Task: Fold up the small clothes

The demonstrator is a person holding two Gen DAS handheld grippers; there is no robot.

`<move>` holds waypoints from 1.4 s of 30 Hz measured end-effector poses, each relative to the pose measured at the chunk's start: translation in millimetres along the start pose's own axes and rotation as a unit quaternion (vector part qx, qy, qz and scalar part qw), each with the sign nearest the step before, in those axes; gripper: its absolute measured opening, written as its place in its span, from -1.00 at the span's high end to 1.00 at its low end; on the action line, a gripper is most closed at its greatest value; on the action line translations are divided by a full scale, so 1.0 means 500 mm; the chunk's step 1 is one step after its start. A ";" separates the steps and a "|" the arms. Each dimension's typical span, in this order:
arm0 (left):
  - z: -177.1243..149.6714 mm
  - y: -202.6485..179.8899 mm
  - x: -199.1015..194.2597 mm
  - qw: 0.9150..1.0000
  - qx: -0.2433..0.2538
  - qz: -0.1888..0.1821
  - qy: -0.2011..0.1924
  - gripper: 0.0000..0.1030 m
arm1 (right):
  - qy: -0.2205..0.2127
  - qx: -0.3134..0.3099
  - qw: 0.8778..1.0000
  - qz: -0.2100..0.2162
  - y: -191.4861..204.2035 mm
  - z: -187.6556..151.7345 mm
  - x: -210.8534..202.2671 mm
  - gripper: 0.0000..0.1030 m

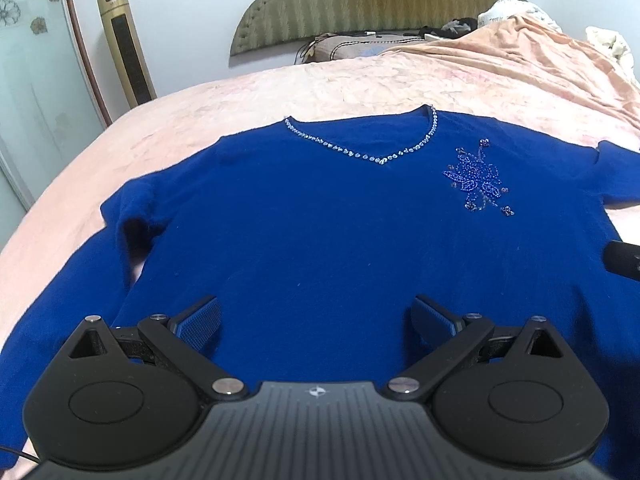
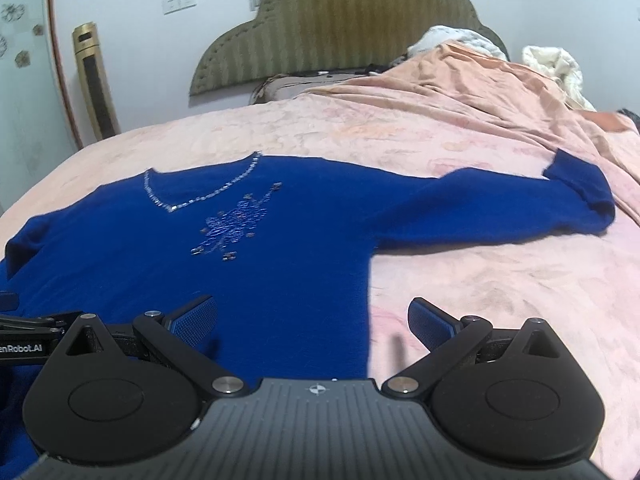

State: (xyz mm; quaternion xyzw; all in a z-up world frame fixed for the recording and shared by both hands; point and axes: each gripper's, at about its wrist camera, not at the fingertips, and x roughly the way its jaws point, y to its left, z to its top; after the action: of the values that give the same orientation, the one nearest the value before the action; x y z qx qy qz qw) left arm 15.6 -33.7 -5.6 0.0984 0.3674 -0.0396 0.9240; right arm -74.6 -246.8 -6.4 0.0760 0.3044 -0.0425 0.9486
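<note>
The bed (image 1: 360,80) carries the blue sweater (image 1: 320,220) spread flat, neckline away from both tongs. Its outstretched sleeve (image 2: 500,204) runs rightward, nearer the right tongs (image 2: 312,320). The left tongs (image 1: 316,320) hover over the hem. Both gape wide, holding nothing.

Partial white lettering "enRobot.AI" on left claw (image 2: 24,344), nothing else legible

A pink bedspread (image 1: 360,92) is lying wrinkled across the bed ahead of me, and an olive padded headboard (image 1: 360,4) is standing against the white wall. A gold tower fan (image 1: 124,44) is standing left of it. Rumpled peach bedding (image 2: 460,80) is piling up at the right, with a brown pillow (image 1: 340,46) lying beside it.
</note>
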 end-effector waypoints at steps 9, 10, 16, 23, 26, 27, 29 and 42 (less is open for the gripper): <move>0.006 -0.030 0.000 1.000 0.011 0.027 -0.005 -0.98 | 0.004 0.003 1.000 0.015 -0.015 -0.001 0.002 -1.00; 0.006 -0.031 0.000 1.000 0.012 0.029 -0.005 -0.98 | 0.004 0.001 1.000 0.016 -0.014 -0.002 0.003 -1.00; 0.006 -0.040 -0.006 0.999 0.018 0.038 -0.007 -0.98 | 0.001 0.000 1.000 0.021 -0.014 -0.005 0.000 -1.00; 0.007 -0.051 -0.008 0.999 0.024 0.041 -0.005 -0.98 | -0.008 -0.009 1.000 0.018 -0.017 -0.005 -0.011 -1.00; 0.008 -0.056 -0.008 0.999 0.028 0.044 -0.004 -0.98 | -0.009 -0.010 1.000 0.018 -0.017 -0.006 -0.013 -1.00; 0.008 -0.057 -0.007 0.999 0.028 0.045 -0.004 -0.98 | -0.009 -0.010 1.000 0.017 -0.017 -0.006 -0.014 -1.00; 0.008 -0.057 -0.007 0.999 0.027 0.045 -0.004 -0.98 | -0.009 -0.012 1.000 0.018 -0.017 -0.006 -0.015 -1.00; 0.005 -0.077 -0.004 0.999 0.035 0.023 -0.017 -0.98 | -0.050 -0.001 0.999 0.012 -0.039 0.000 -0.035 -1.00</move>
State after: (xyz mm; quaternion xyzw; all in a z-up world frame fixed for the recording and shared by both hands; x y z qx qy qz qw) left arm 9.9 -71.7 -8.4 0.1385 0.3472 -0.0327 0.9269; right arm -91.3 -265.5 1.8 0.0766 0.2557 -0.0344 0.9631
